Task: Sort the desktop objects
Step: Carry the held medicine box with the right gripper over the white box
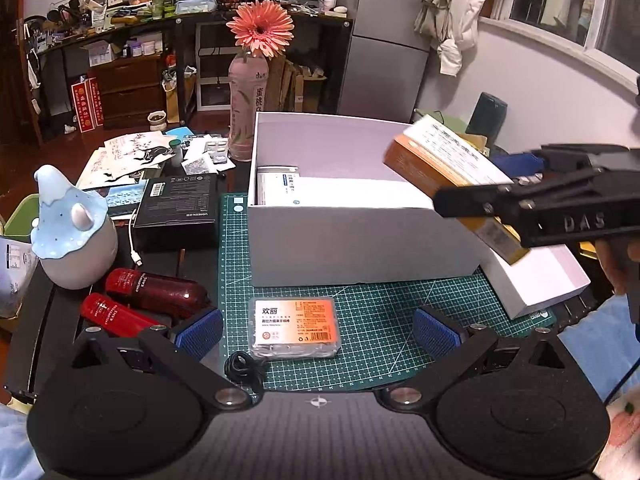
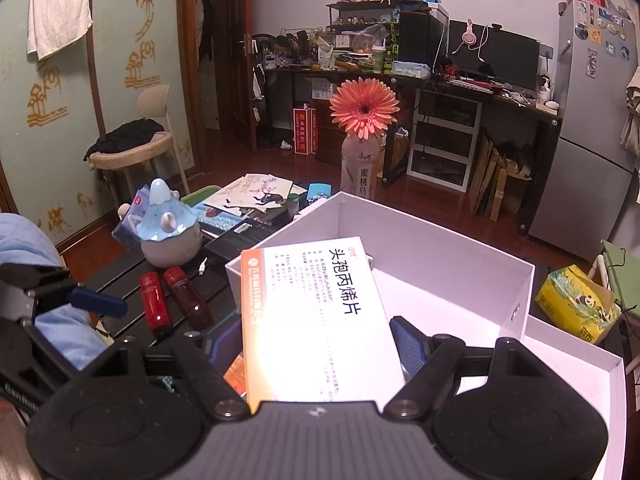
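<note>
Right tongs (image 2: pixel 316 344) hold medicine box (image 2: pixel 312 312) above white box (image 2: pixel 440 240) containing a carton.

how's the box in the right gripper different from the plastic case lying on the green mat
The orange-and-white medicine box is cardboard, held tilted in the air over the white bin by the right gripper; the clear plastic case lies flat on the mat, ungripped. Both carry orange labels.

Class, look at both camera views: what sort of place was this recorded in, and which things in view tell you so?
Most likely a lived-in room at home, part bedroom, part study. A fridge stands beside a cluttered computer desk with a monitor, and a coat hangs by the window.
</note>
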`<state>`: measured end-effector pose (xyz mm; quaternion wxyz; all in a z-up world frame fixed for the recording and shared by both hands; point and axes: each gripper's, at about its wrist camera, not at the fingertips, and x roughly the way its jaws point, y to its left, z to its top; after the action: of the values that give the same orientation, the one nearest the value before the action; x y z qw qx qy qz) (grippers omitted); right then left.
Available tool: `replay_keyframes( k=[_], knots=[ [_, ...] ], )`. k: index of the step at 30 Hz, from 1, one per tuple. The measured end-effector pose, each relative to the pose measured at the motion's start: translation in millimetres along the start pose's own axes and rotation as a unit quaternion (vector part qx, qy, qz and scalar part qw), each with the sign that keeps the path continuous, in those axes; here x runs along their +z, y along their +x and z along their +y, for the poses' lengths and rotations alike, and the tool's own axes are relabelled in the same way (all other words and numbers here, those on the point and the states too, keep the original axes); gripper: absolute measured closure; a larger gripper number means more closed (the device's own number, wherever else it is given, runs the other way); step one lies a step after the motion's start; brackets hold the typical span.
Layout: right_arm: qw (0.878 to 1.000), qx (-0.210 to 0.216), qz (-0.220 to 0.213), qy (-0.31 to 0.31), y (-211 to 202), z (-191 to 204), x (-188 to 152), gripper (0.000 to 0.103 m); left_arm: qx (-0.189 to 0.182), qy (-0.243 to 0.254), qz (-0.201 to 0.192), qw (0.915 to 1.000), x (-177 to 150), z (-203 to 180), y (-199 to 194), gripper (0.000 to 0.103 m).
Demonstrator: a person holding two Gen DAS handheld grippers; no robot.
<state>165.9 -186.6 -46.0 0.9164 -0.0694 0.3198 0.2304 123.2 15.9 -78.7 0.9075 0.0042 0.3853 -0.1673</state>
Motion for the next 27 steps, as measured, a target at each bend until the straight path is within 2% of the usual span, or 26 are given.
replay_keyframes(
  k=[14, 27],
  knots=[
    [1.0, 0.014, 0.003, 0.004, 29, 5, 29, 0.026, -0.006, 0.014, 0.021, 0.9997, -3, -6, 9, 0.0],
    [0.998, -0.018, 0.027, 0.049, 73, -20, 60, 0.026, -0.005, 0.024, 0.023, 0.9994, -4, -8, 13, 0.0]
  ],
)
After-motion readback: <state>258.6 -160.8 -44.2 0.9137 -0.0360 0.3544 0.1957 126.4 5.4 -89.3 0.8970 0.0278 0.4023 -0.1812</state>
